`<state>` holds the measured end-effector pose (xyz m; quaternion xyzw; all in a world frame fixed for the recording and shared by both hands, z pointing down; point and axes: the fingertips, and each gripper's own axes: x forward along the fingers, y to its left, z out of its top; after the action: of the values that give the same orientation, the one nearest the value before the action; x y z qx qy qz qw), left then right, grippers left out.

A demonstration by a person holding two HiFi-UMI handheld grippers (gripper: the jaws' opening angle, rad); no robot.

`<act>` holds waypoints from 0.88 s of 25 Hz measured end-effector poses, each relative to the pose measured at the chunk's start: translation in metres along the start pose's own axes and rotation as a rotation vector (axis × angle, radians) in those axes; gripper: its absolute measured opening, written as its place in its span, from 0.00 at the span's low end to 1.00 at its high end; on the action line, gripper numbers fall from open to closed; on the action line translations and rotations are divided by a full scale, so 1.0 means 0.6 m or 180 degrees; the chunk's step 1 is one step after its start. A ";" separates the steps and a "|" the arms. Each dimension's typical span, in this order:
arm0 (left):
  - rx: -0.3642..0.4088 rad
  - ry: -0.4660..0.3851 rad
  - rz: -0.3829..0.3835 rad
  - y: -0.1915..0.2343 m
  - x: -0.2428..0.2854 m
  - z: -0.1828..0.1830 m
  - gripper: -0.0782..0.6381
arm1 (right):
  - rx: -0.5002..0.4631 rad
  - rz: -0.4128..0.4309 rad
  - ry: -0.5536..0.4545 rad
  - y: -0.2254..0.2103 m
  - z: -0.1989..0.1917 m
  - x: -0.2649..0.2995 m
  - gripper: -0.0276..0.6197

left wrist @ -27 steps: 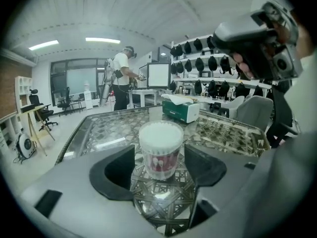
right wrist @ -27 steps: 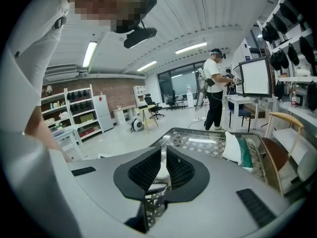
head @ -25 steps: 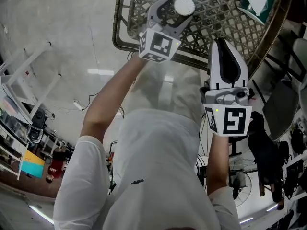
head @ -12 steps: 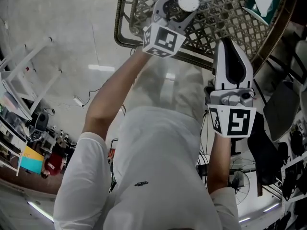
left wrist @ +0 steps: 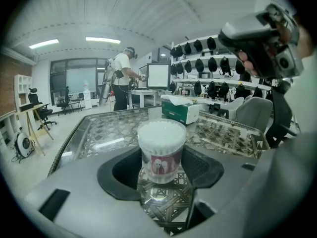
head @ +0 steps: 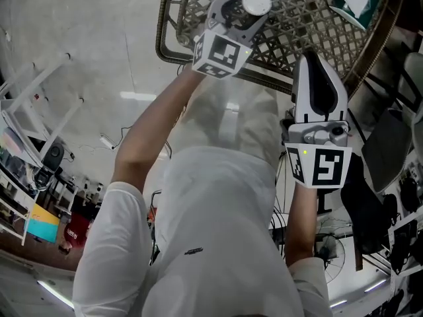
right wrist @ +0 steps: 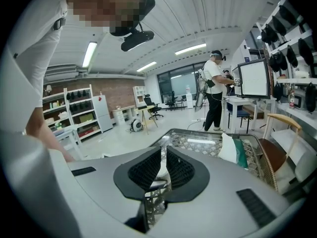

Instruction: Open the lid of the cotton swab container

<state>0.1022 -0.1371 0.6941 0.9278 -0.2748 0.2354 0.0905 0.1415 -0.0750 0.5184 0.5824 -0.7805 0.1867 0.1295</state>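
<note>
Floor (head: pixel 79 58) lies open left of the lattice table's curved rim (head: pixel 160 41). Just inside, the left gripper (head: pixel 239 10), jaws just closed in, clasps the upright cotton swab container (left wrist: pixel 161 150): clear tub, red label, lid on. Right gripper (right wrist: pixel 163 155) hovers pinched together, empty, over the near rim.

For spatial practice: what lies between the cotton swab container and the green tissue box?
Bare glass tabletop only, from cotton swab container to green tissue box; the left gripper view shows it.
</note>
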 end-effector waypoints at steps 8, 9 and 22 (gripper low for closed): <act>-0.0036 -0.0029 -0.0148 -0.030 -0.048 0.035 0.45 | -0.0039 -0.0034 -0.0058 0.012 0.017 -0.023 0.05; -0.0034 -0.0053 -0.0169 -0.032 -0.055 0.042 0.45 | -0.0048 -0.0035 -0.0070 0.014 0.021 -0.025 0.05; 0.0146 -0.0253 -0.0085 -0.038 -0.172 0.174 0.45 | -0.0110 -0.0117 -0.0308 0.043 0.095 -0.084 0.05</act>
<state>0.0788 -0.1008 0.5519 0.9419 -0.2603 0.2033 0.0613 0.1322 -0.0500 0.4425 0.6026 -0.7781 0.1424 0.1051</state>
